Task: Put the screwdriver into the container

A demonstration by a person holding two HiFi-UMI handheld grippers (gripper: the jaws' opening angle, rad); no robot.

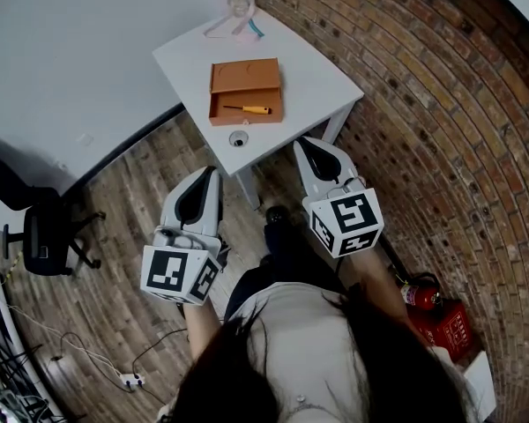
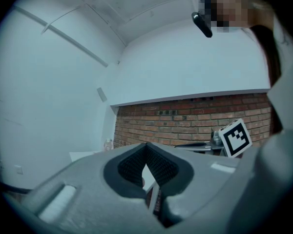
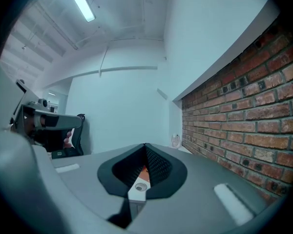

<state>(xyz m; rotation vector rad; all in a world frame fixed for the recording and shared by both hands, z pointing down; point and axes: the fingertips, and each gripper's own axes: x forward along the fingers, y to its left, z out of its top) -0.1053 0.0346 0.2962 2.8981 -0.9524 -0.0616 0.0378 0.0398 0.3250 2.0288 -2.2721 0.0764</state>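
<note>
With left claw and right claw pinched shut, empty, low centre, and judging screwdriver already in container, upper centre: hold back, avoid bumping tabletop

The round thing on the table is too small to tell.

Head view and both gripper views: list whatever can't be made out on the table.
- Screwdriver: head view, too small to tell its tip type.
- Container: gripper views, hidden behind the left gripper and right gripper; only an orange sliver shows past the right one.
- Round thing at the table edge: head view, too small to identify.
</note>
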